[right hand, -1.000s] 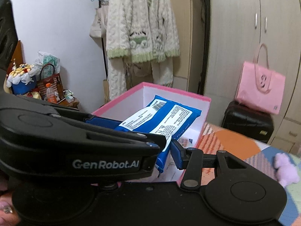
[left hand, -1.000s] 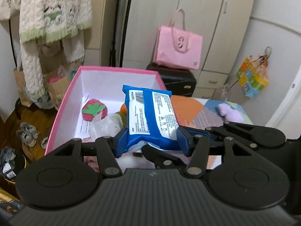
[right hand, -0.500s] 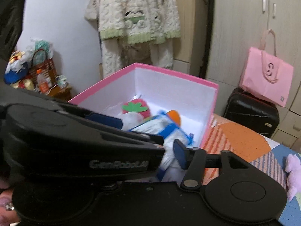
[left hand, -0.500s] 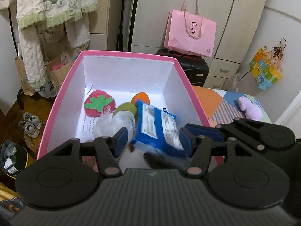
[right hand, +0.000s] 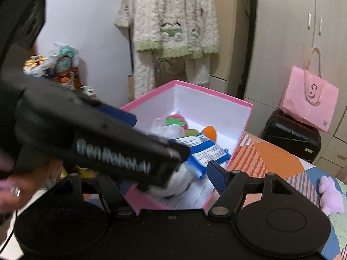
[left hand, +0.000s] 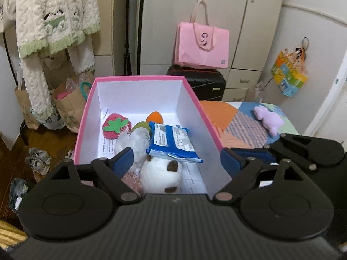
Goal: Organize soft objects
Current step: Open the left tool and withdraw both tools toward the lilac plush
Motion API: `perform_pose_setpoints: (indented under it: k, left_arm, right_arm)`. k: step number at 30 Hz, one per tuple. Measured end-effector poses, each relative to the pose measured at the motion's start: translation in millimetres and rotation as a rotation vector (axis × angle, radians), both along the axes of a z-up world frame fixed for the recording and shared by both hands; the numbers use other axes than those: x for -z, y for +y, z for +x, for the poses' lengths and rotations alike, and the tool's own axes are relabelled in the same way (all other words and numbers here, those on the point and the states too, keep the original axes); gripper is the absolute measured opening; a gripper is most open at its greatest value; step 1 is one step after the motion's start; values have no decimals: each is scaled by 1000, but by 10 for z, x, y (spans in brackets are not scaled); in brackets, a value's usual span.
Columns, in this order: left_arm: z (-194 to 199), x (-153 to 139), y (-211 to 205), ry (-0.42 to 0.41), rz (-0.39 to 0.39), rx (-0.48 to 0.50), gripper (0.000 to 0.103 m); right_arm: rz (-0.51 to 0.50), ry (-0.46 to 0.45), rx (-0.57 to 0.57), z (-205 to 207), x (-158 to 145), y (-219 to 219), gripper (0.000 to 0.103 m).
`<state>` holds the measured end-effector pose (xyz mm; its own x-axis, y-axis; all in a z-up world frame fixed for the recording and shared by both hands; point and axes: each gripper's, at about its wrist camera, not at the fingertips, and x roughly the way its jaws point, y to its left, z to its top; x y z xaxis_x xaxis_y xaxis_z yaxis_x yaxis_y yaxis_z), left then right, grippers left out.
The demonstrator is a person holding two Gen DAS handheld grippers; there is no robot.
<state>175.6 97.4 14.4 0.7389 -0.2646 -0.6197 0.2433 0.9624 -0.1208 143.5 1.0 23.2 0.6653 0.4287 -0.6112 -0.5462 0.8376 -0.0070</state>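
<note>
Soft things already fill the pink box (left hand: 138, 80): a white plush (left hand: 160, 174) at the near end, a blue wipes pack (left hand: 172, 143) lying on top of it, a strawberry toy (left hand: 116, 125) farther back. Both claws hover over the near rim; the left gripper (left hand: 175, 159) and the right gripper (right hand: 171, 162) are opening, with nothing pressed between their pads. The drop-off step looks finished. Next up, likely, is the purple plush (left hand: 269, 118) on the patterned bedspread (left hand: 238, 127), well apart from the box, which calls for a reach to the right.
</note>
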Motion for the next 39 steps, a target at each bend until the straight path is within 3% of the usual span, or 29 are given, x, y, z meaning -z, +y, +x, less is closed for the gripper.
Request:
perform_pose_setpoints:
  k: [5,8,18,31,39]
  left_arm:
    - [-365,-194,3,-78,38,53,95]
    - [-562,-261,-28,-106,70,72,95]
    - [-862,-375,-305,-51,82,177,100]
    - [-663,-297,-1076,13,97,322,100]
    - [-276,-191,-1565,65,53,298,101]
  right_arm:
    - [-72,-80,-7,-348,-114,-60,76]
    - [-55,-83,10,-511,-169,-173,76]
    - [-37,-49,157,-863,-181,-669,79]
    - [-5,-53,328,-908,-50,-1533,80]
    - [24,-35,449,-581,209,-2116,81]
